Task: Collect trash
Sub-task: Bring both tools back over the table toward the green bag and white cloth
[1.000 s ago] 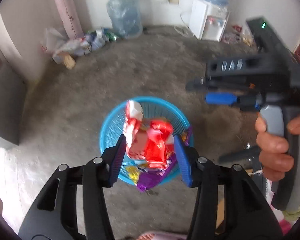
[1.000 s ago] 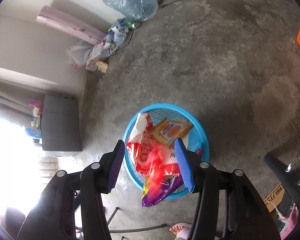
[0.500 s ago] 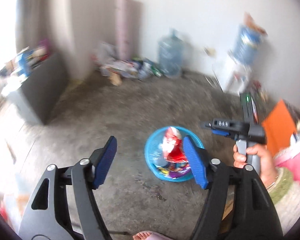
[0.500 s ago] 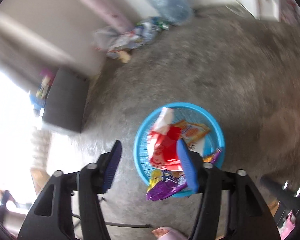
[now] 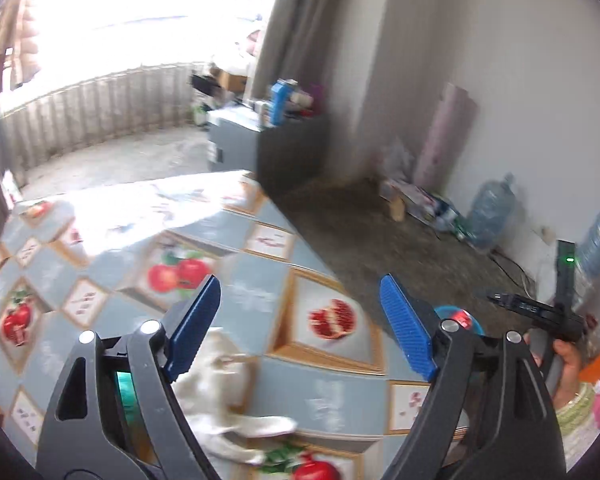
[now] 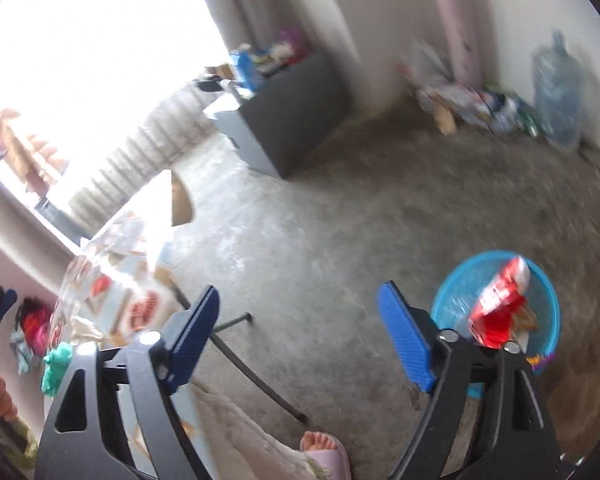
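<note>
Blue basket (image 6: 456, 292) right of right gripper's fingers (image 6: 404, 340), fingers opening, empty.

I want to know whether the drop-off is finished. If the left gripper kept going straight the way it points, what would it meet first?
Probably the fruit-print tablecloth near the table's edge; nothing sits between the opening left gripper. Depth is uncertain.

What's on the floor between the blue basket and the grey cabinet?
Bare concrete floor between basket and cabinet, in the right wrist view.

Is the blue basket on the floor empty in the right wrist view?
No, the blue basket holds a red wrapper and other packets.
</note>
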`<state>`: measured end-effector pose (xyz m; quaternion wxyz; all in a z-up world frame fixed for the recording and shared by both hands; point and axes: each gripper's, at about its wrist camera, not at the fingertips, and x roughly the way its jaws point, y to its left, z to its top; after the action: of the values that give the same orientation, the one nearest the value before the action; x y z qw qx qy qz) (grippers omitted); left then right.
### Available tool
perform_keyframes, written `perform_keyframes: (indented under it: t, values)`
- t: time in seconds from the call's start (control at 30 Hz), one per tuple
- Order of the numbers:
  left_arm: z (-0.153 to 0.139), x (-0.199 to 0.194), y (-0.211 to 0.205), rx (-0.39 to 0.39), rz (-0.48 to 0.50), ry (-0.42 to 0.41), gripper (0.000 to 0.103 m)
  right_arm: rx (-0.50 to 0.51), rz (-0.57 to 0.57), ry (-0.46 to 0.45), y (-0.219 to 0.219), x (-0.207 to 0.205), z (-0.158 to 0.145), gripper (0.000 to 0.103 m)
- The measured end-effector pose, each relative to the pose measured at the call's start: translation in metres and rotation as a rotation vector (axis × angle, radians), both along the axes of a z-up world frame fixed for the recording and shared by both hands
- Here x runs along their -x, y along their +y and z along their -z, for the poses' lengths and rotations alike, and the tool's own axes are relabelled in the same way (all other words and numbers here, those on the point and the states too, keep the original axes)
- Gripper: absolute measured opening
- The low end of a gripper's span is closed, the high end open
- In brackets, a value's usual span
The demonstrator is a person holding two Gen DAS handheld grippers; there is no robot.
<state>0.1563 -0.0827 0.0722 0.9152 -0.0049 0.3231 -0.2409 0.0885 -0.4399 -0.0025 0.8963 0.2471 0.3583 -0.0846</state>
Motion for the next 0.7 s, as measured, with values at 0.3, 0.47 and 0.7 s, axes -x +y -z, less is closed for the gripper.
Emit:
perform_keyframes:
  t: [0.3,0.47,0.7]
  values:
    - [-0.004,0.002,0.12,0.03,-0.242,-0.02,0.084,-0.079,-0.273,-0.013,0.101,-0.035,-0.038,0.088]
    - [0.02,0.008,0.159,0.07,-0.332,0.037,0.084,-0.082,-0.368,0.09,0.145,-0.046,-0.023,0.088]
    - [0.06,0.019,0.19,0.128,-0.364,0.113,0.084,-0.055,-0.538,0.169,0.213,-0.059,-0.022,0.088]
